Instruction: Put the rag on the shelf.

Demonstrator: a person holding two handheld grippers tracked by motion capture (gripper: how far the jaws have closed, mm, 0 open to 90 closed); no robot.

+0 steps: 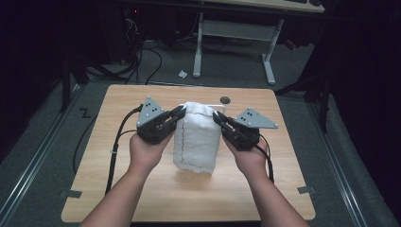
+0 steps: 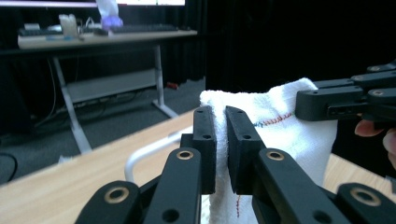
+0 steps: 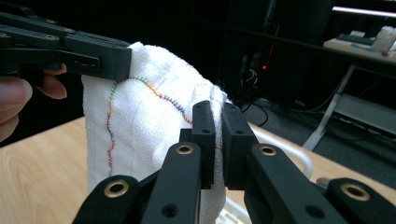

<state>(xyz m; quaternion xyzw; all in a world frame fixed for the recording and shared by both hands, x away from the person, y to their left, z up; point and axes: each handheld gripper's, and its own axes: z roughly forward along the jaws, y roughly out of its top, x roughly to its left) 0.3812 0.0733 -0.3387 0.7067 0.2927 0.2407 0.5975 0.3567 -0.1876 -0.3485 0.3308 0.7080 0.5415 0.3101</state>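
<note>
Towel: a white cloth towel [image 1: 197, 137] with multicoloured stitching along its hem hangs lifted over the middle of the counter [image 1: 118, 189], its lower edge close to the wood (whether it touches, I cannot tell).
Left gripper [image 1: 181, 111]: jaws pressed together on the towel's upper left corner.
Right gripper [image 1: 218, 117]: jaws pinched on the upper right corner, cloth bunched between them.
Behind the towel: a white wire rack [image 2: 144, 154] on the counter, partly hidden.
Beyond the counter: a white-legged desk [image 1: 236, 28] and cables [image 1: 142, 56] on the grey floor.
</note>
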